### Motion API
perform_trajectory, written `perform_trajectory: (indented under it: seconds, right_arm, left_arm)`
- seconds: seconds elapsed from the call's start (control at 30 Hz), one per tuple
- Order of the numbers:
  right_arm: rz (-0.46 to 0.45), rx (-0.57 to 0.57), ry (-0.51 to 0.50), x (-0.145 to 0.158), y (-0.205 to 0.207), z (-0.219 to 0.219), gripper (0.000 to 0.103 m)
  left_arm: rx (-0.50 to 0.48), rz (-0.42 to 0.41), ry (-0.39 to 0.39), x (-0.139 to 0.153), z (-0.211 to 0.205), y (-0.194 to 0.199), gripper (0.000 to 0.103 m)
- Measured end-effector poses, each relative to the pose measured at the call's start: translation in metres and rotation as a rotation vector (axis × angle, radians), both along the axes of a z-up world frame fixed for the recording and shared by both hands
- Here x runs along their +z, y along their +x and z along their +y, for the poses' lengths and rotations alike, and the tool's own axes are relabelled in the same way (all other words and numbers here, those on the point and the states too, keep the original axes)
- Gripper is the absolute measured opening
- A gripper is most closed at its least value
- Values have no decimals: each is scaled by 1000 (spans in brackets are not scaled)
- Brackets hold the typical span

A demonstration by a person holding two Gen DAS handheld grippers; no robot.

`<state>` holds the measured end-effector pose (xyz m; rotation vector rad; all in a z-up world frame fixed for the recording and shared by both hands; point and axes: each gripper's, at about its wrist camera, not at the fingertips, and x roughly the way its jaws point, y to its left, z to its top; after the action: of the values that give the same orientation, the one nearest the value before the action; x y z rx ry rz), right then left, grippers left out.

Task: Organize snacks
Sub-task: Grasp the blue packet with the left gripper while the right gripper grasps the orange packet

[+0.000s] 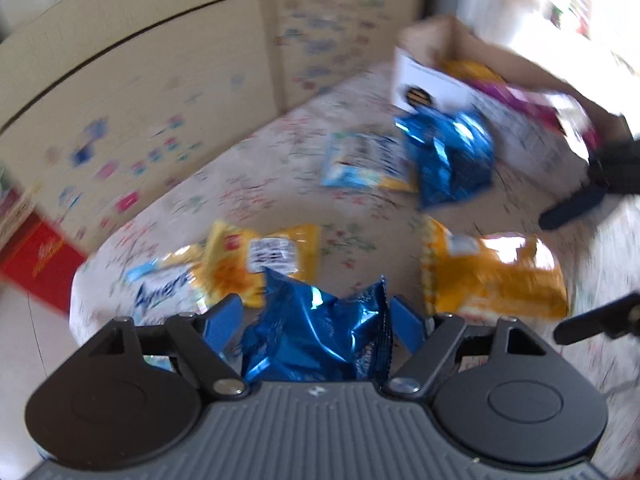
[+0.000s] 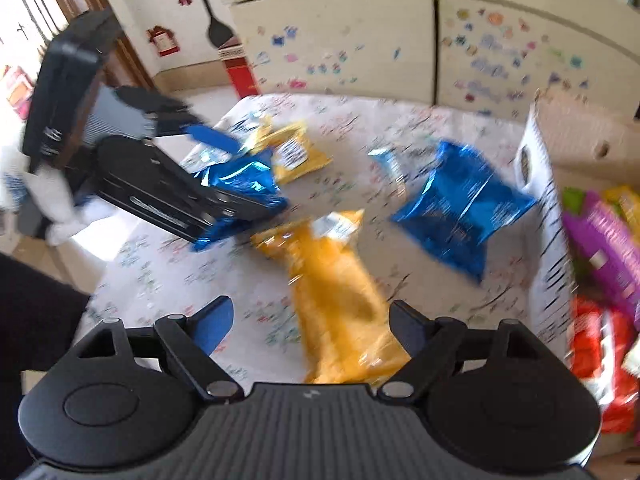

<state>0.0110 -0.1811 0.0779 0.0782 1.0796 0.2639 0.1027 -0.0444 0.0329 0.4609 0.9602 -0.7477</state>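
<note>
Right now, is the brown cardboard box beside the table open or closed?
Open. The brown cardboard box has no lid over it, and a purple snack bag and a red snack bag show inside it.

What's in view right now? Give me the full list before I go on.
blue foil bags: two, blue; one in the left gripper, one by the box
yellow bags: two, yellow; near right, near left
pale packs: two, light blue and white; mid-table, near left edge
cardboard box: one, brown; far right, holding purple and red packs
tablecloth: one, white floral; under everything
cabinet: one, cream with stickers; behind the table
left gripper: fingers shut on a blue foil bag
right gripper: fingers open over a yellow bag
</note>
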Motion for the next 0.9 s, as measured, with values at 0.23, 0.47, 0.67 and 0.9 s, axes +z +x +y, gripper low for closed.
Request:
perform_trajectory:
  seconds: [0.23,0.47,0.67,0.9]
  right_arm:
    - [-7,-14,-94,-15,19,8,89]
    - [27,-15,-109,-21,19,12,88]
    - [41,-32,-113,-25,21,11,87]
    - [70,-34,-124,-32,21,11,79]
  left_arm:
    - [294,149,-100,13,23,21,84]
    - [508,268,-137,11,36,19,91]
    - [674,329,-163,3,42,24,93]
    - [773,295,-196,19,44,21,93]
